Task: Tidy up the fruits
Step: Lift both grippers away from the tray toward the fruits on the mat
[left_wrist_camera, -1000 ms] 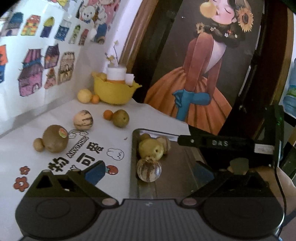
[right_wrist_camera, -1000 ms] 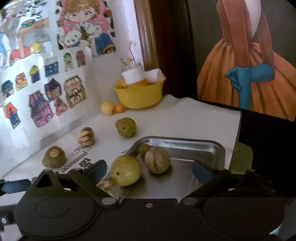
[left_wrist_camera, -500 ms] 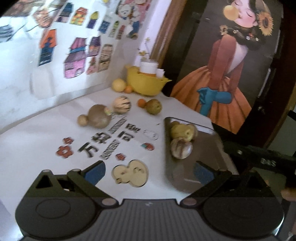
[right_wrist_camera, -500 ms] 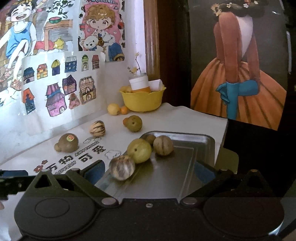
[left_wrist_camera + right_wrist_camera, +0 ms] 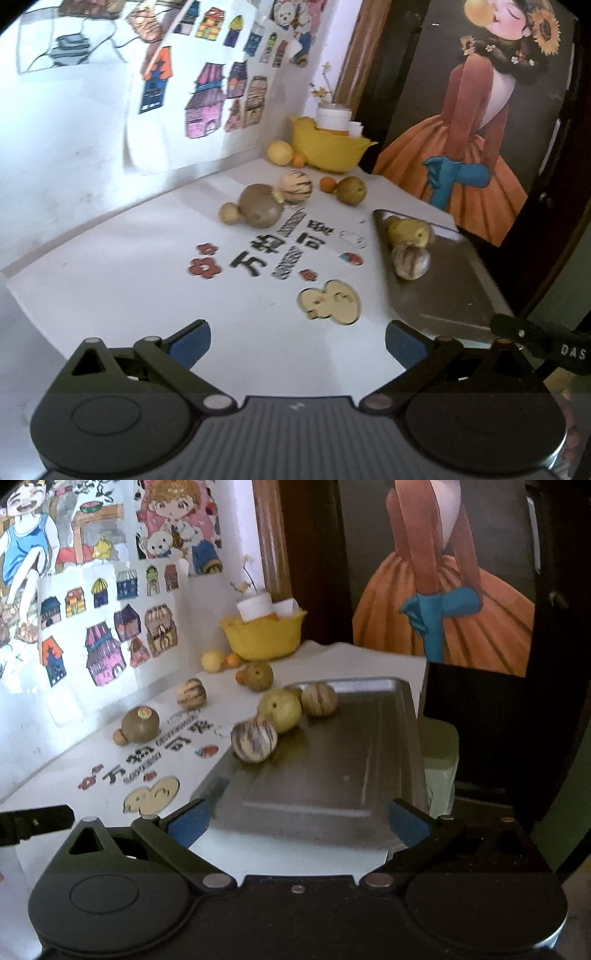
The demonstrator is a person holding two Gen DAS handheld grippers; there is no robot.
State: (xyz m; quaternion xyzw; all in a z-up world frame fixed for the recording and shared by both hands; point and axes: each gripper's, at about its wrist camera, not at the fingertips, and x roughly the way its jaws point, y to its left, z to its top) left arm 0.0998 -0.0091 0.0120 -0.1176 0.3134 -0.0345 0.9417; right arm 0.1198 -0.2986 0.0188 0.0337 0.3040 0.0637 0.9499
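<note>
A metal tray [image 5: 447, 295] [image 5: 332, 775] lies on the white table's right side and holds a striped round fruit [image 5: 410, 260] [image 5: 254, 738], a yellow-green pear [image 5: 408, 230] [image 5: 279, 709] and another striped fruit [image 5: 319, 698]. Loose on the table are a brown fruit with a sticker [image 5: 260, 206] [image 5: 140, 722], a small tan fruit [image 5: 229, 213], a striped fruit [image 5: 295, 182] [image 5: 191, 693], a green-brown pear [image 5: 351, 189] [image 5: 259, 675] and a small orange [image 5: 327, 184]. My left gripper [image 5: 297, 345] is open and empty over the table's near part. My right gripper [image 5: 297, 823] is open and empty at the tray's near edge.
A yellow bowl [image 5: 328, 149] [image 5: 264, 635] with white cups stands at the back, with a lemon [image 5: 279, 152] and a small orange [image 5: 299, 159] beside it. Drawings cover the left wall. A dark painted panel [image 5: 480, 110] stands behind the tray. The table drops off right of the tray.
Both grippers have pulled back from the tray, the left one also swinging left, so more of the table and tray shows. The fruits have not moved.
</note>
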